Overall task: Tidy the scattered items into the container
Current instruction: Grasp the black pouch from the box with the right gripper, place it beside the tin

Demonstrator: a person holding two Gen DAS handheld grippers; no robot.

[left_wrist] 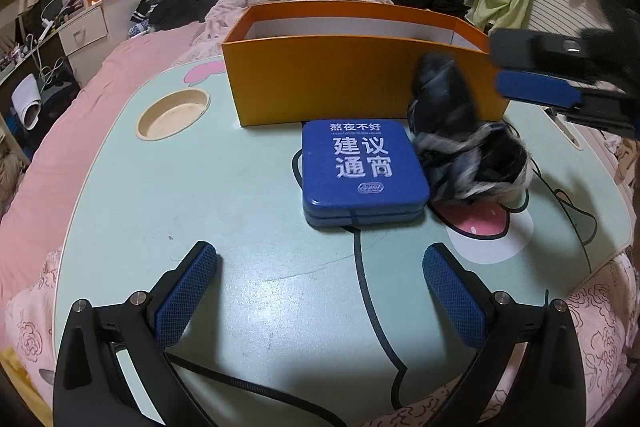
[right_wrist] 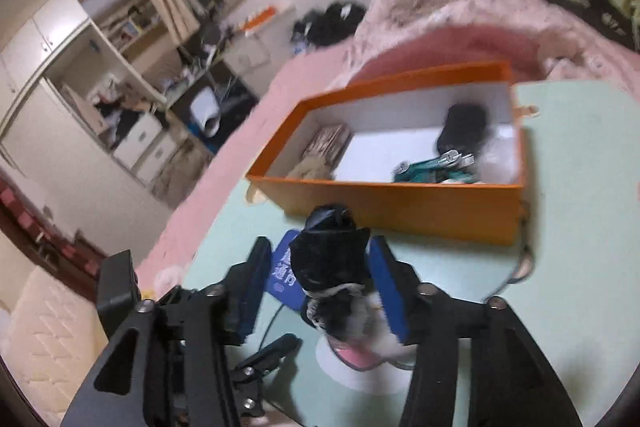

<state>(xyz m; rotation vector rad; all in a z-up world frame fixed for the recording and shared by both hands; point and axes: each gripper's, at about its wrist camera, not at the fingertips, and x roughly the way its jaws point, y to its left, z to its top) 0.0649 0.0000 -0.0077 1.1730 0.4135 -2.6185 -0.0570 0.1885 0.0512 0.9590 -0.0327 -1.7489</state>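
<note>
An orange box (left_wrist: 320, 83) stands at the back of a mint green lap table (left_wrist: 200, 187). In front of it lies a blue tin (left_wrist: 360, 163) with white characters. A black, grey and white woolly bundle (left_wrist: 460, 139) lies right of the tin and leans on the box wall. My left gripper (left_wrist: 320, 251) is open over bare table, short of the tin. My right gripper (left_wrist: 496, 65) comes in from the upper right. In the right wrist view the right gripper (right_wrist: 320, 243) is open with the bundle (right_wrist: 332, 259) between its jaws and a gap on the left side. The tin (right_wrist: 284, 267) shows beneath.
The box (right_wrist: 400, 203) holds a black item (right_wrist: 464, 127), a teal packet (right_wrist: 432, 167), a brown item (right_wrist: 326, 147) and a clear bag (right_wrist: 496, 159). A round cup recess (left_wrist: 172, 115) sits at the table's left. A black cable (left_wrist: 360, 267) runs under the tin. Pink bedding surrounds the table.
</note>
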